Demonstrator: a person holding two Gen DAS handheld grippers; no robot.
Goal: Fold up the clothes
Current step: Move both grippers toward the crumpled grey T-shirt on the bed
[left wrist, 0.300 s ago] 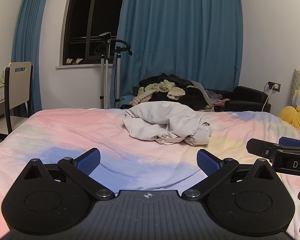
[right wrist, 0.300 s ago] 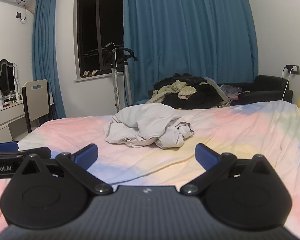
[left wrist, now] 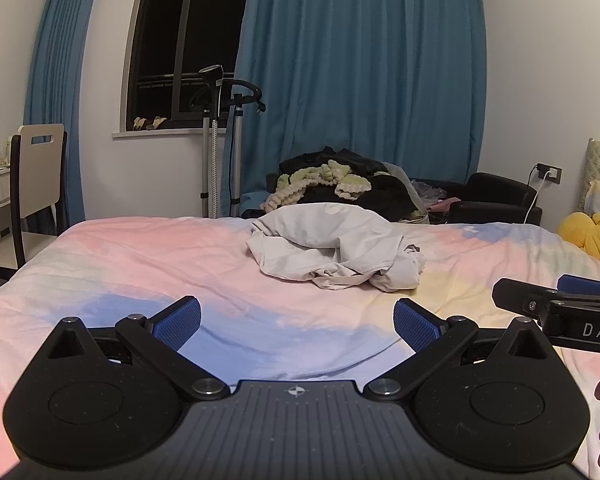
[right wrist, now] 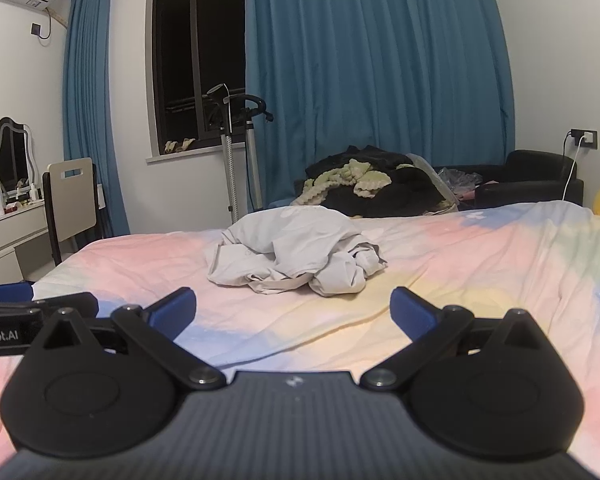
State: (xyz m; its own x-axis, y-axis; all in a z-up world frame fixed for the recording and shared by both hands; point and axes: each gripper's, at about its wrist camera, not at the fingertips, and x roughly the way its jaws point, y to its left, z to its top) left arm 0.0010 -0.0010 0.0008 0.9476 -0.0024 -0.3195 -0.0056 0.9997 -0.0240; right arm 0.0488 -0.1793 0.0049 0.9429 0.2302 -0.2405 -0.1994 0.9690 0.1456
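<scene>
A crumpled pale grey garment [left wrist: 332,248] lies in a heap on the far middle of the bed [left wrist: 140,264]; the right wrist view shows the same garment [right wrist: 296,254] slightly left of centre. My left gripper [left wrist: 297,320] hovers open over the near part of the bed, well short of the garment, nothing between its blue pads. My right gripper [right wrist: 294,310] is likewise open and empty, at a similar distance from the heap. Each gripper appears in the other's view: the right gripper [left wrist: 560,304] at the right edge, the left gripper [right wrist: 28,312] at the left edge.
The bed has a pastel pink, blue and yellow cover. Behind it a dark sofa [left wrist: 496,196] holds piled clothes [left wrist: 332,184]. A garment steamer stand [left wrist: 220,140] is by the window. A chair [left wrist: 36,184] and white desk stand left. A yellow plush [left wrist: 592,236] lies right.
Both views have shifted only slightly; the garment sits a touch lower and closer in view. Both grippers stay open.
</scene>
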